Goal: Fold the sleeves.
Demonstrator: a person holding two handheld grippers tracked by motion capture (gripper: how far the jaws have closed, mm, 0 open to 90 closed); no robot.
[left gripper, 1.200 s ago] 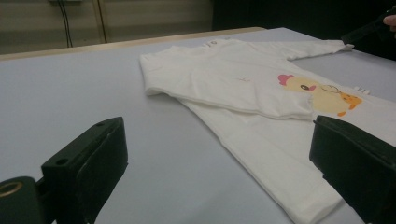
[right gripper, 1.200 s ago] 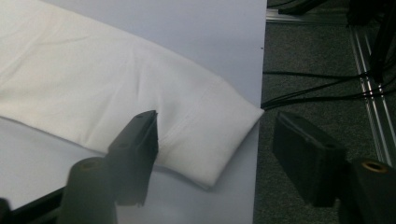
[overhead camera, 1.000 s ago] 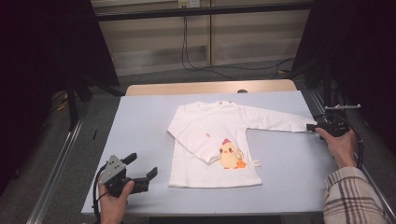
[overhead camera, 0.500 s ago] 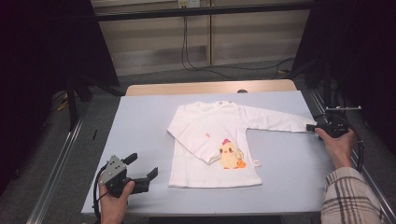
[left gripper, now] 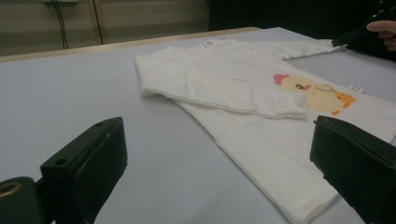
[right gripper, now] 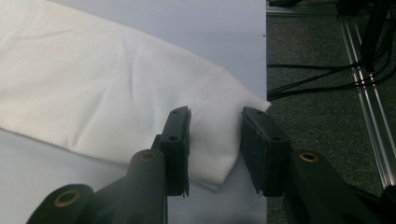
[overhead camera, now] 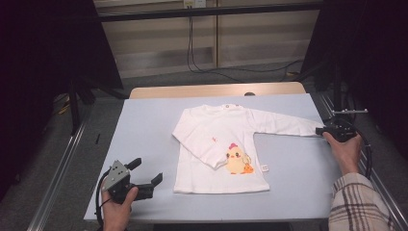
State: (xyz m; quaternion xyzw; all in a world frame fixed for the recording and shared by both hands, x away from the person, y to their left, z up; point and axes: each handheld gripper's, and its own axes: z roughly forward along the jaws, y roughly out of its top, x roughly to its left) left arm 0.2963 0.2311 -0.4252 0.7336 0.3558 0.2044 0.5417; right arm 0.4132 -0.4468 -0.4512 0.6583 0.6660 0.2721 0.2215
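your right gripper (right gripper: 215, 140) sits at the cuff of the shirt's outstretched sleeve (right gripper: 140, 93), right at the table's (overhead camera: 144, 125) edge; its jaws have just been closing, with the cuff between them and a gap still showing, not yet pinched. the white shirt (overhead camera: 216, 144) lies flat mid-table, its other sleeve folded across the body. your left gripper (overhead camera: 144, 175) hovers wide open near the hem, holding nothing.

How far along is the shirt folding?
Done: one sleeve lies folded across the shirt. In hand: the right tool, its jaws just closing, straddles the other sleeve's cuff, not yet pinched. The left tool waits open. Left: folding that sleeve and the body.
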